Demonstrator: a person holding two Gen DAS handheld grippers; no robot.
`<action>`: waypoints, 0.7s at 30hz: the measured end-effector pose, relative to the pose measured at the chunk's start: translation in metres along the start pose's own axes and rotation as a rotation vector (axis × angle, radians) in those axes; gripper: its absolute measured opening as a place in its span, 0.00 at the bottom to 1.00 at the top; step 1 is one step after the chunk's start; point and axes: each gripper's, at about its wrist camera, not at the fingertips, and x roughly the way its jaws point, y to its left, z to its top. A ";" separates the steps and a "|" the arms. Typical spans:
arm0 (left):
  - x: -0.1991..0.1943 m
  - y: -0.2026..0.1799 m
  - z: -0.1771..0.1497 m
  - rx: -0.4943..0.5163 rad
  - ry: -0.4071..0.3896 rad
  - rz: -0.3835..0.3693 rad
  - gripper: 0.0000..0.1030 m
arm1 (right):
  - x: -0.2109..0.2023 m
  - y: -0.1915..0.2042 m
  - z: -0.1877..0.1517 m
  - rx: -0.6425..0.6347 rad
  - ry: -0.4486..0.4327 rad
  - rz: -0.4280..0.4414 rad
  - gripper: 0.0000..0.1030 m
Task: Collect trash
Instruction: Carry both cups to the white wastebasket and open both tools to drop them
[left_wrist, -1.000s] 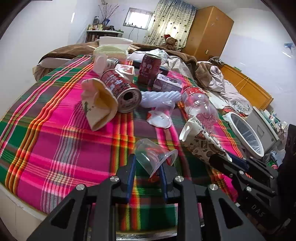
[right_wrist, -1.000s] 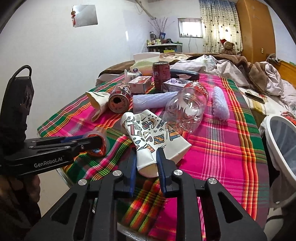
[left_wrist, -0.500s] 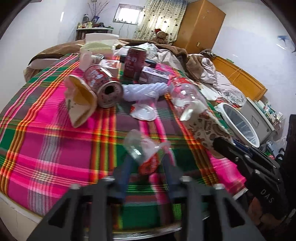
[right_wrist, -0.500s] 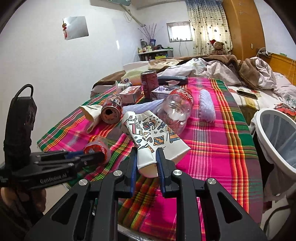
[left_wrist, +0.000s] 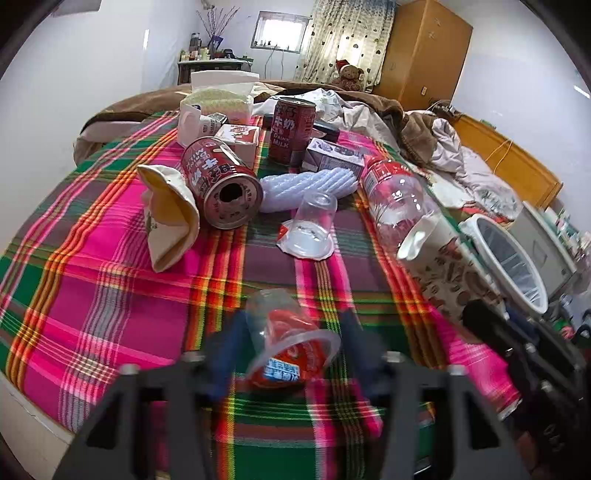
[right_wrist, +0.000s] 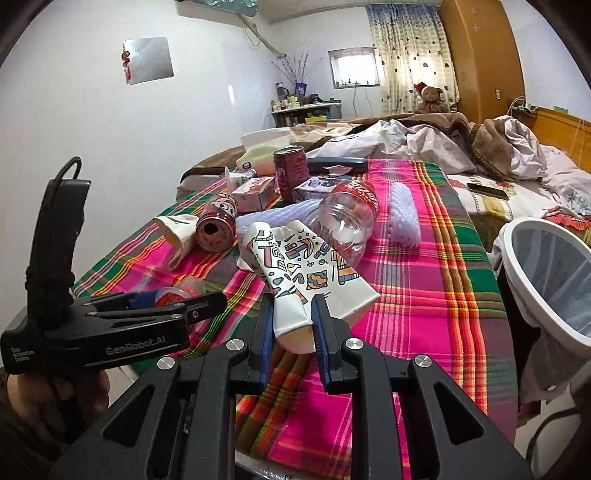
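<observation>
A clear plastic cup (left_wrist: 291, 343) with a red foil lid sits between the fingers of my left gripper (left_wrist: 291, 332), just above the plaid cloth. The jaws are closing and the blurred pads touch its sides. From the right wrist view the left gripper (right_wrist: 201, 300) shows side-on with the cup (right_wrist: 173, 291) in it. My right gripper (right_wrist: 290, 325) is shut on the flattened end of a patterned paper cup (right_wrist: 306, 273), which the left wrist view shows too, the paper cup (left_wrist: 436, 266) and right gripper (left_wrist: 476, 312).
A white bin (right_wrist: 517, 236) with a bag stands off the bed's right edge. On the cloth lie a red can (left_wrist: 221, 192), an upright milk can (left_wrist: 291, 129), a clear bottle (left_wrist: 399, 199), an upturned clear cup (left_wrist: 314, 225), a squashed cream cup (left_wrist: 170, 218) and small cartons.
The left jaws spread wider around the clear cup, and the cup tipped so its red lid faces the camera. The right gripper kept its hold on the patterned cup.
</observation>
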 end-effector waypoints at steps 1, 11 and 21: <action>0.000 0.000 0.000 0.002 0.002 -0.003 0.44 | -0.001 -0.001 0.000 0.002 -0.003 0.000 0.19; -0.025 -0.016 0.005 0.040 -0.046 -0.024 0.44 | -0.016 -0.008 0.003 0.018 -0.040 -0.009 0.19; -0.039 -0.062 0.032 0.127 -0.088 -0.100 0.44 | -0.038 -0.037 0.015 0.067 -0.081 -0.086 0.19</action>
